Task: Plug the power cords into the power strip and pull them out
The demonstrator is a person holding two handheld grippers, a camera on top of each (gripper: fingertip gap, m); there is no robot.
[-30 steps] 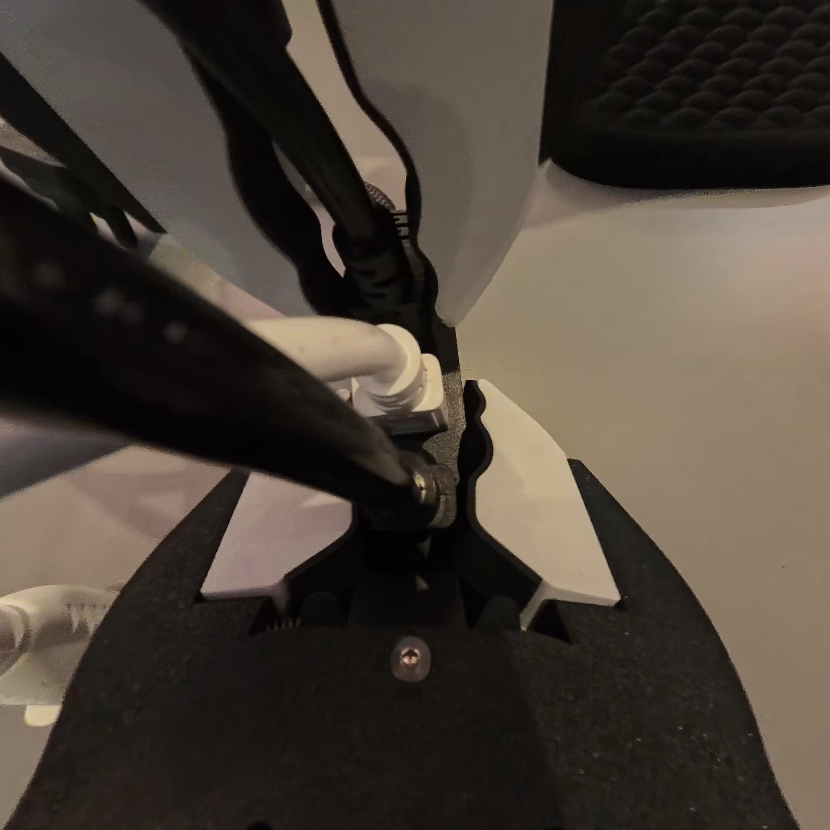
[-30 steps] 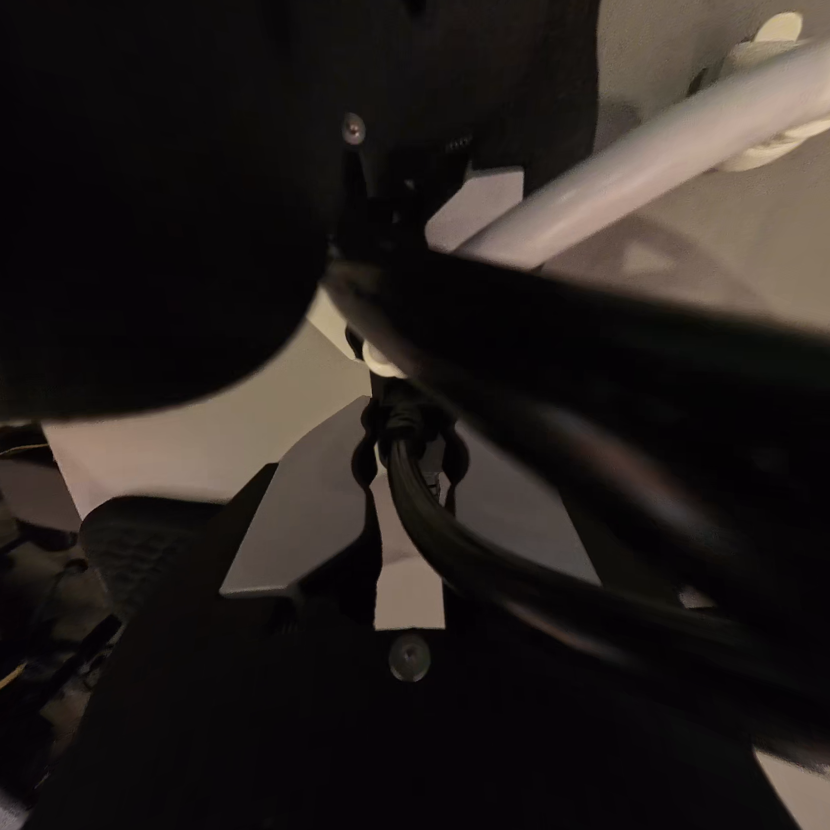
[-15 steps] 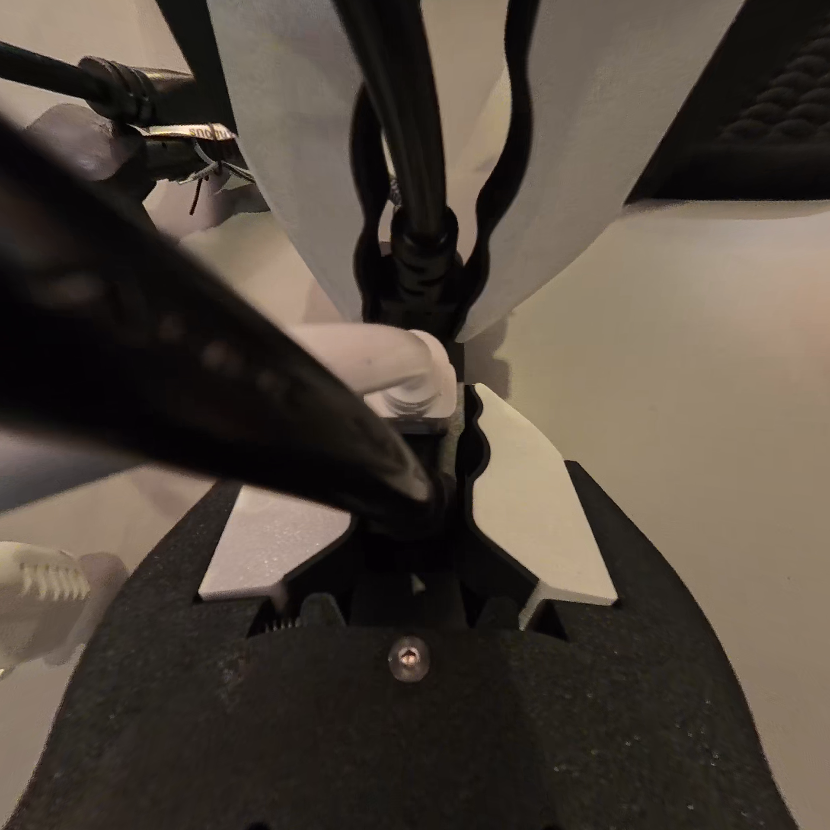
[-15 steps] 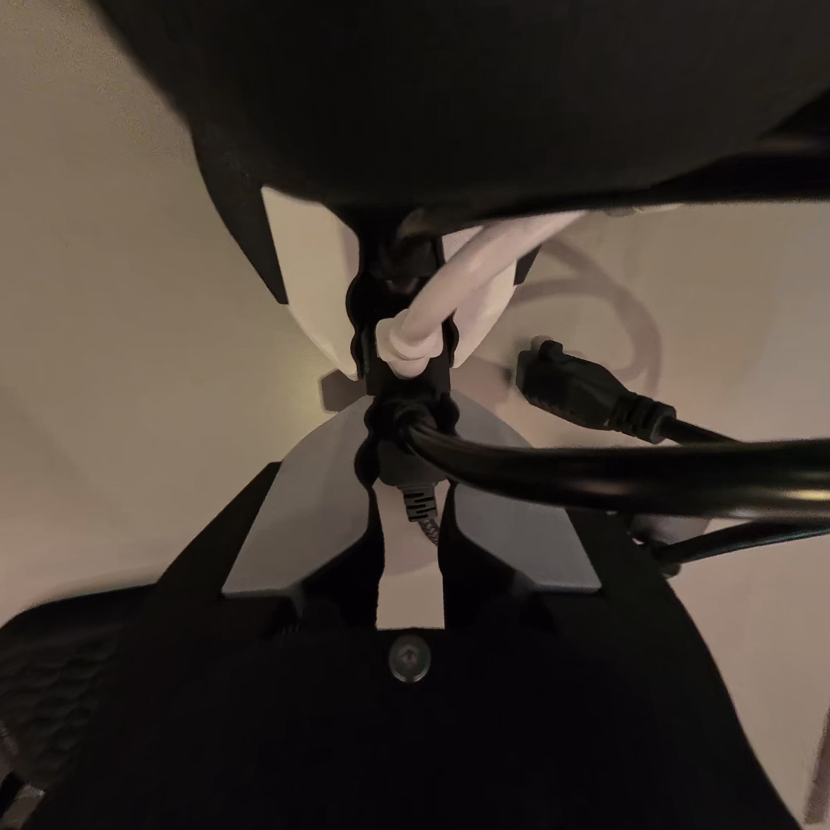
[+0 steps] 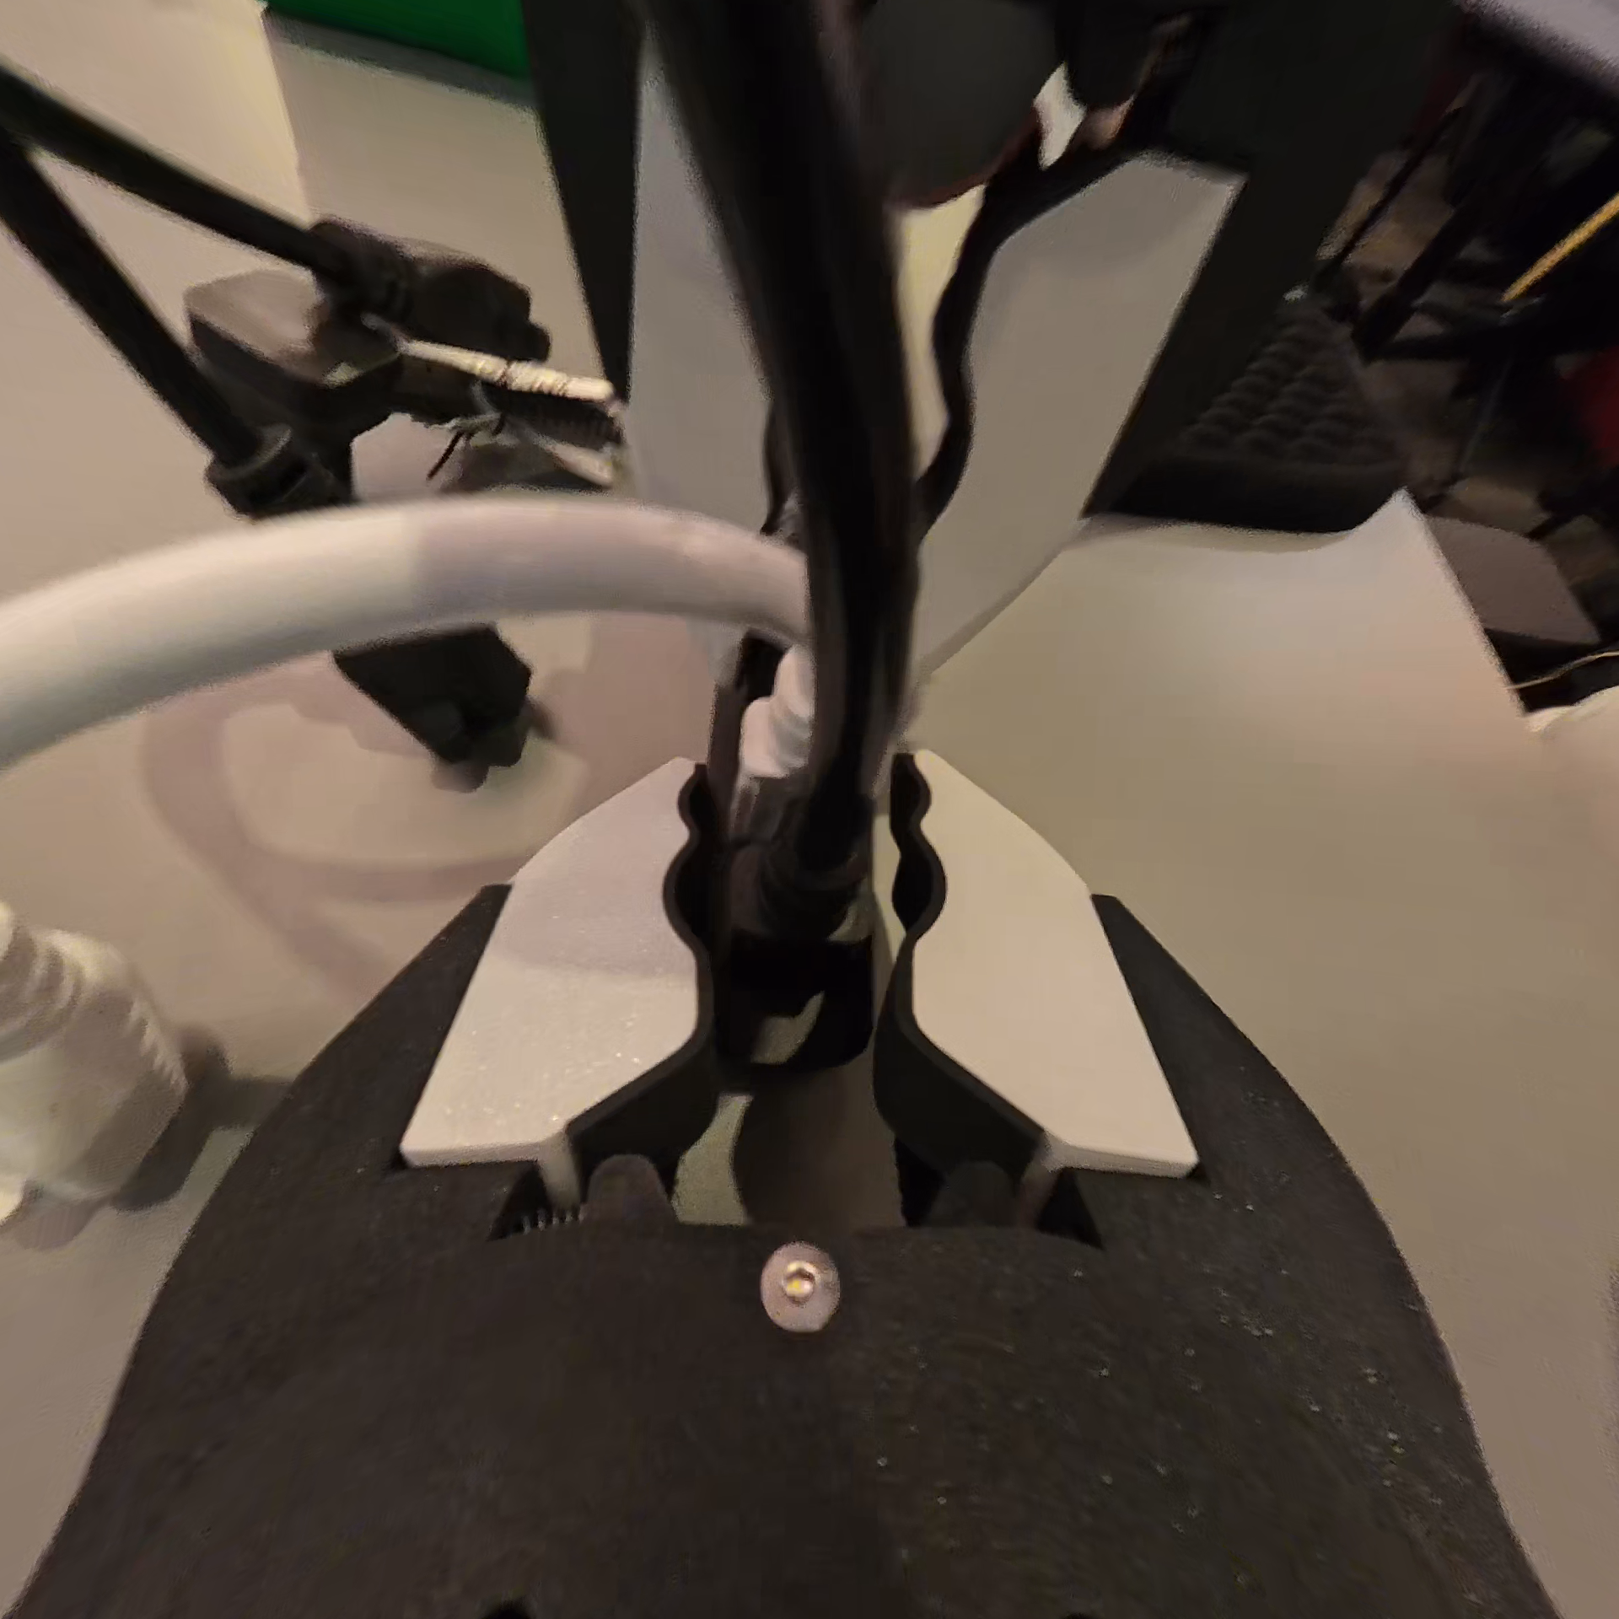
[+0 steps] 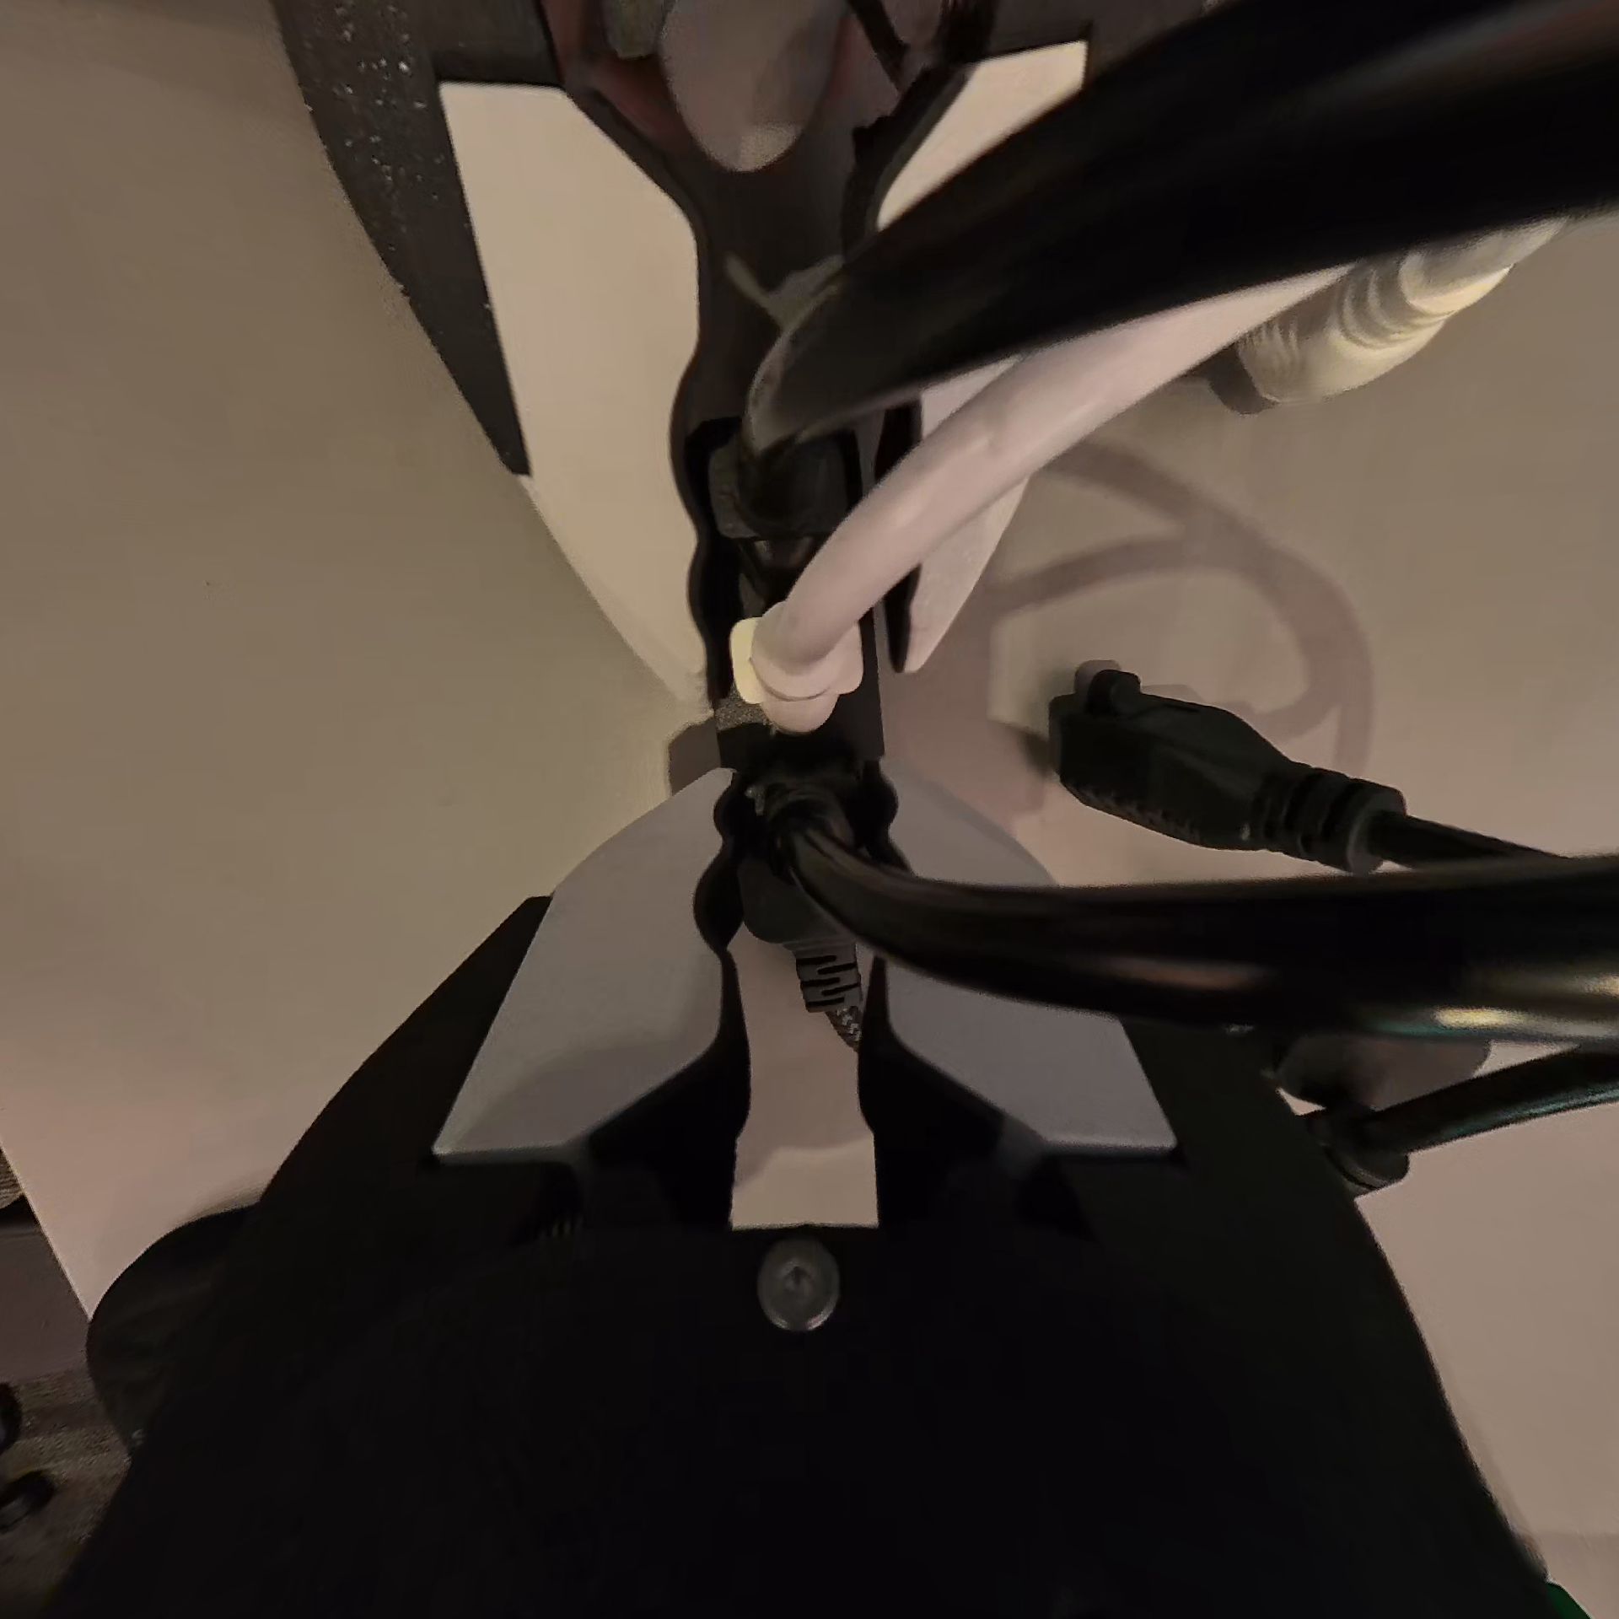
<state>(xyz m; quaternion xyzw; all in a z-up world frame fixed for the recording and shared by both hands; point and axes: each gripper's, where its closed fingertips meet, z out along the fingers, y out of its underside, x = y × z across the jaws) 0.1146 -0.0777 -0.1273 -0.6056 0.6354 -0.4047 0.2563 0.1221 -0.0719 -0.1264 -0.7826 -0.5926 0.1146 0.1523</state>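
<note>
- Centrally, I see the black power strip held up off the table, spanning the space between my two grippers, which face each other tip to tip
- Into its face goes a white cord, seated near the end closest to my right gripper; the cord arcs off to one side
- My right gripper is clamped tight on a black plug at the strip's near end, with its thick black cord curving away to the right
- A short braided lead hangs just below that plug, between the fingers
- My left gripper sits around the strip's other end, where another black cord goes in; its jaws are parted, and I can see a sliver of light between the right finger and the strip
- Just beside the grippers, a loose black plug lies on the table, unplugged
- Further out in the left wrist view, a ribbed white plug rests on the table at the left edge
</note>
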